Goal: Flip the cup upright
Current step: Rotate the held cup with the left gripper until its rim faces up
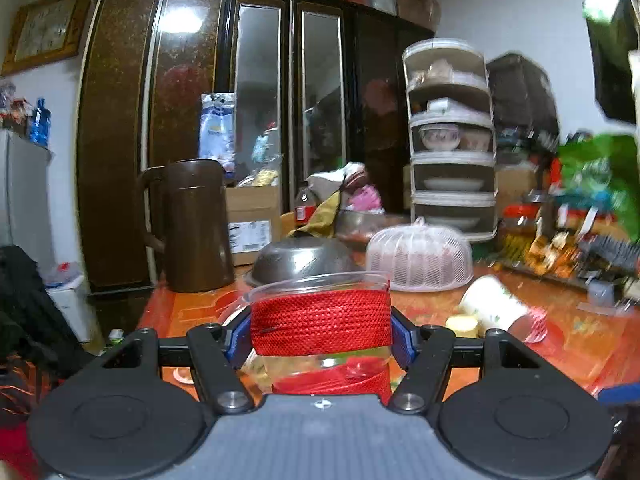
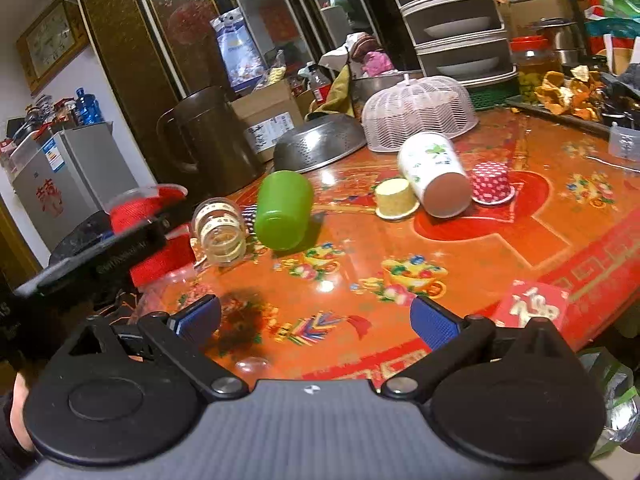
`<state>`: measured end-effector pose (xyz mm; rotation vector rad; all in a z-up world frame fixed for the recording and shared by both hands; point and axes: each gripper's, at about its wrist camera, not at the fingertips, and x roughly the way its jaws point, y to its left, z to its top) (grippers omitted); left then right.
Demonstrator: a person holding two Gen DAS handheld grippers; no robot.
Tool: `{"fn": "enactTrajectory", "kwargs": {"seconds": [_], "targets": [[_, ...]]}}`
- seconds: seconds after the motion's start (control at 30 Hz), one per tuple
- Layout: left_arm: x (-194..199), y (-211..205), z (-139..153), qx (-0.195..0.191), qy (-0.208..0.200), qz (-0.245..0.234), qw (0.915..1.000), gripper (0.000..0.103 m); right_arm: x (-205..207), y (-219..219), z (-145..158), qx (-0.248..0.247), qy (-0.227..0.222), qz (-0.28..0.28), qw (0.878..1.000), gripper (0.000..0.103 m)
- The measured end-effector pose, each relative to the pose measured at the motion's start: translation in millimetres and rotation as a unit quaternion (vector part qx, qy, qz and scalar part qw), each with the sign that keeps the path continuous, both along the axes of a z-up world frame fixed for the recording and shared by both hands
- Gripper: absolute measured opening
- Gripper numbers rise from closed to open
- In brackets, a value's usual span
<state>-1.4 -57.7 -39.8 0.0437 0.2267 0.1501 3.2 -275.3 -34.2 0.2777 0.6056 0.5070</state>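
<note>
My left gripper (image 1: 320, 340) is shut on a clear plastic cup with a red woven sleeve (image 1: 320, 326), held upright with its rim up, above the table's left end. The same cup shows in the right wrist view (image 2: 132, 210), gripped by the left tool. My right gripper (image 2: 316, 322) is open and empty above the red patterned table (image 2: 500, 248). On the table lie a green cup (image 2: 282, 210) on its side, a clear patterned cup (image 2: 220, 230) on its side, and a white paper cup (image 2: 434, 172) tilted over.
A yellow cup (image 2: 396, 198) and a red dotted cup (image 2: 492, 182) stand upside down by the paper cup. A steel colander (image 2: 320, 146), a white mesh food cover (image 2: 418, 118), a brown jug (image 2: 208, 140) and a dish rack (image 2: 456, 20) stand behind. A red card (image 2: 528, 306) lies near the front edge.
</note>
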Motion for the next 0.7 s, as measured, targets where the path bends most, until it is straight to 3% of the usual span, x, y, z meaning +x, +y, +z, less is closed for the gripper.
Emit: {"fn": "enactTrajectory", "kwargs": {"seconds": [0.4, 0.7], "targets": [[-34, -21, -27, -0.001, 0.036, 0.011, 0.9993, 0.069, -14, -33, -14, 0.060, 0.013, -0.006, 0.998, 0.102], [-57, -21, -47, 0.018, 0.020, -0.015, 0.9995, 0.069, -20, -15, -12, 0.010, -0.002, 0.007, 1.000, 0.102]]}}
